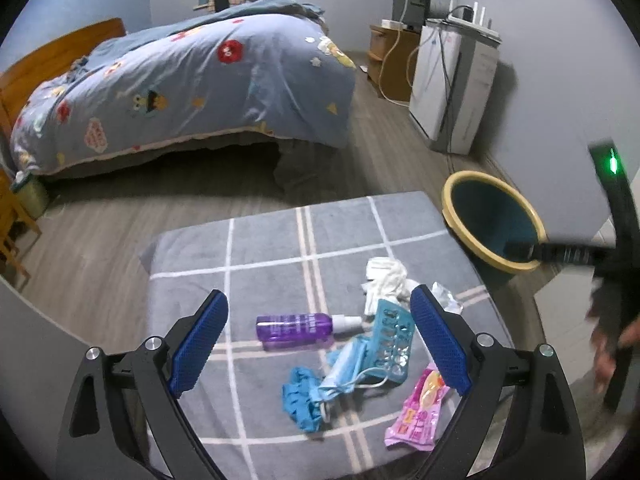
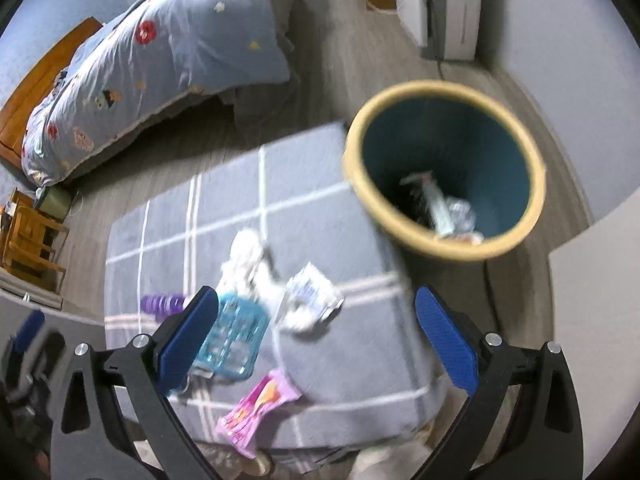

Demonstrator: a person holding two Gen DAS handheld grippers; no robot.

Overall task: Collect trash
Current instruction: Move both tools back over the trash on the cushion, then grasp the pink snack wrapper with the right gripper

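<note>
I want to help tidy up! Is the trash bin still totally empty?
No, the trash bin already has some crumpled pieces lying at its bottom, seen from the right wrist view.

Both views are dim, cool and bluish, flat indoor light with no clear source. Heavy fisheye: black corners, the floor and walls bow at the rim. Left wrist view is mostly sharp; soft shadow under the bed [image 1: 180,80], a small green LED [image 1: 612,165] blooms at right. Right wrist view has motion smear across the mat [image 2: 320,208] and bin [image 2: 444,168], litter edges doubled.
</note>
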